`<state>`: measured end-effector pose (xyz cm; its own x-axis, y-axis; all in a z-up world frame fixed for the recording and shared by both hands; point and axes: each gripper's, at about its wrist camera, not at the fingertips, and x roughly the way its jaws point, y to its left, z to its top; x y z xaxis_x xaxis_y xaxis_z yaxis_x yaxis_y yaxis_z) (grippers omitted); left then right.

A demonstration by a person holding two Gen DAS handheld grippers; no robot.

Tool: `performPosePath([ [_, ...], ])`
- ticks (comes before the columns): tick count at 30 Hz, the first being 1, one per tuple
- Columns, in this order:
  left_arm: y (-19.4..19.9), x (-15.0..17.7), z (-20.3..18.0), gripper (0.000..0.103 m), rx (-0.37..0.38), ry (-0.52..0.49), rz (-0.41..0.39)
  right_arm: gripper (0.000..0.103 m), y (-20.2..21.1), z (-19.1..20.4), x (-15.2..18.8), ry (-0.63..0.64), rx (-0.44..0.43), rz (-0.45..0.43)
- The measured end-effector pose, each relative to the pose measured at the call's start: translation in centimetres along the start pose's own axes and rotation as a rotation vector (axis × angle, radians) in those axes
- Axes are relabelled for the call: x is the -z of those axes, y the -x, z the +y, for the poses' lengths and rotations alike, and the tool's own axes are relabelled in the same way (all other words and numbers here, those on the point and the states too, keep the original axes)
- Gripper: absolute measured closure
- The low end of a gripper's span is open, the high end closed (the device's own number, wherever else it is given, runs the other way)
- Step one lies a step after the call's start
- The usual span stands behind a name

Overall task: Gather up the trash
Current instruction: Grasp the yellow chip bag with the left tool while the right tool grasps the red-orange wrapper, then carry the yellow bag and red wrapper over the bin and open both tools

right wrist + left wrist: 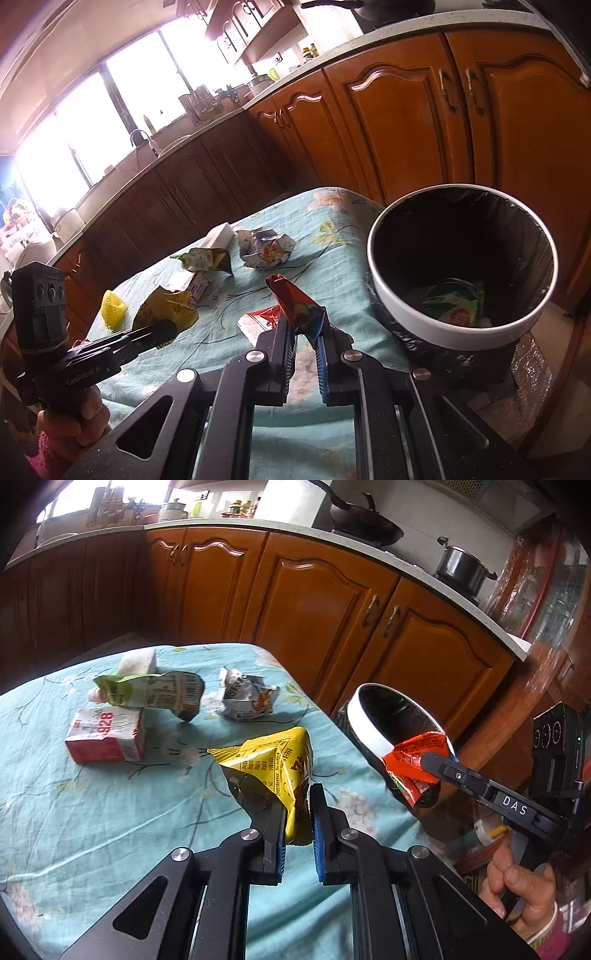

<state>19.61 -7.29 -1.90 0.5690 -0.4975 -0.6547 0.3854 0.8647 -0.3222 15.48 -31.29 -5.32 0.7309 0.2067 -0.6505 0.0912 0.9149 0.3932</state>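
Observation:
My left gripper (297,805) is shut on a yellow snack wrapper (273,771) and holds it just above the table. My right gripper (306,332) is shut on a red wrapper (295,306); in the left wrist view it holds the red wrapper (413,760) at the near rim of the white-rimmed trash bin (369,731). The bin (424,325) stands beside the table's right edge, lined with a black bag, with green packaging (458,302) at its bottom. On the table lie a red-and-white carton (105,734), a green pouch (151,694) and a crumpled white wrapper (247,694).
The table has a light blue floral cloth (110,830). A white box (138,661) lies at its far edge and a yellow foam net (112,308) near its left side. Wooden kitchen cabinets (314,609) stand close behind the table and bin.

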Motion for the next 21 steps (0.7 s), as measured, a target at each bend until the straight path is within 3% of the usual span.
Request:
performPosePath([
  [21, -7.1, -3.7, -7.0, 0.093, 0.076, -0.129, 0.053, 0.092, 4.1, -8.1, -2.4, -0.091, 0.102, -0.094],
])
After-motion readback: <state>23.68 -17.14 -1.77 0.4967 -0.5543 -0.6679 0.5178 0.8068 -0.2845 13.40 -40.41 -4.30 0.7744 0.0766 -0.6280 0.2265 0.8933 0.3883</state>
